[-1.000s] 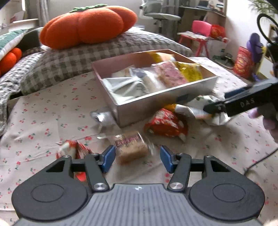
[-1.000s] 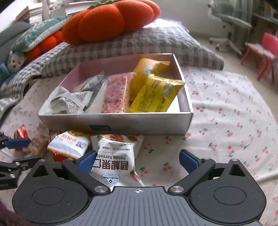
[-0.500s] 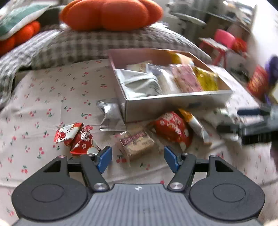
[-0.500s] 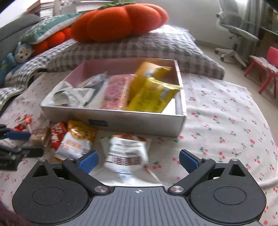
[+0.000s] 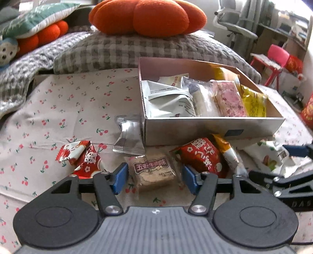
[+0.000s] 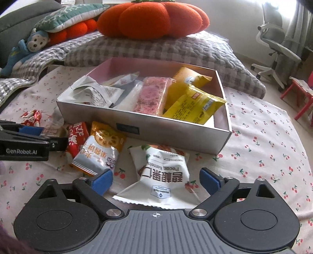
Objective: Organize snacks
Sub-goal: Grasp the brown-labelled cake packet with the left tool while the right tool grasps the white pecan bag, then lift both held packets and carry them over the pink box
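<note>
A brown snack bar in a clear wrapper (image 5: pixel 153 172) lies on the cherry-print cloth between the blue pads of my left gripper (image 5: pixel 154 178). Its jaws are closing, and the pads stand just off the wrapper's edges. A white pecan bag (image 6: pixel 162 175) lies between the fingers of my right gripper (image 6: pixel 156 182), whose jaws are wide and closing without touching it. Behind both stands the silver box (image 5: pixel 211 129) (image 6: pixel 176 134), holding white, pink and yellow packets. The right gripper (image 5: pixel 273 162) shows at the left wrist view's right edge.
Loose packets lie in front of the box: a red one (image 5: pixel 199 156), an orange-and-silver one (image 6: pixel 99 148), a silver one (image 5: pixel 129 136) and a red-and-white one (image 5: pixel 82 158). The left gripper (image 6: pixel 45 134) enters the right wrist view from the left. Checked pillows and an orange pumpkin cushion (image 6: pixel 152 17) lie behind.
My left gripper rolled level and came closer to the brown bar; its jaws widened, then narrowed around it. The right gripper's jaws narrowed slightly over the white bag.
</note>
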A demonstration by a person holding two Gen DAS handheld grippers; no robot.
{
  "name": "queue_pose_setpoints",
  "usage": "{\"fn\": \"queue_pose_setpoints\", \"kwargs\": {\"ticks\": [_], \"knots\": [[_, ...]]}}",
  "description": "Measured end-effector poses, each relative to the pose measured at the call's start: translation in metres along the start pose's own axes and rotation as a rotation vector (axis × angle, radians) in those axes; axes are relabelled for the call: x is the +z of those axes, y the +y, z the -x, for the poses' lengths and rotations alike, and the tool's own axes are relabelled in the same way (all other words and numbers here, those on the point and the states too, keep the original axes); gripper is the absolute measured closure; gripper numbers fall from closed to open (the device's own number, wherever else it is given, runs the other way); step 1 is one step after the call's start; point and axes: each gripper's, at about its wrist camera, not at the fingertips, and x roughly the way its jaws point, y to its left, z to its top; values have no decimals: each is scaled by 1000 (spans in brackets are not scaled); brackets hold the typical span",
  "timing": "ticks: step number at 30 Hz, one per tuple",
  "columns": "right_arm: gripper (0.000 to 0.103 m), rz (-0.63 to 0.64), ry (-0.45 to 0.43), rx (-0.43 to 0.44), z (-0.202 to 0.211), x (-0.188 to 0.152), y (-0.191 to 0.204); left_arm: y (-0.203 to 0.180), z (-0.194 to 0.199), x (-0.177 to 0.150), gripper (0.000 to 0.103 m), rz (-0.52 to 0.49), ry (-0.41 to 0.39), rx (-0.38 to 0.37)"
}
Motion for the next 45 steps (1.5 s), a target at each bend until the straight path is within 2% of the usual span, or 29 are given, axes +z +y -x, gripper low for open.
{"fn": "queue_pose_setpoints", "kwargs": {"ticks": [6,10,16,26,37,45], "knots": [[15,-5,11,-7,0,-1,-7,4,4,1,58,22,11,-7],[26,-10,19,5,0,-2,-9,7,6,3,63,65,35,-21],[36,11,47,20,3,4,-6,13,9,4,64,114,72,-47],[39,-82,58,45,14,15,-19,24,19,10,65,196,107,-83],[41,-245,89,106,27,25,-38,20,42,20,65,204,48,-117],[41,-348,104,127,38,35,-46,18,47,31,65,233,9,-108]]}}
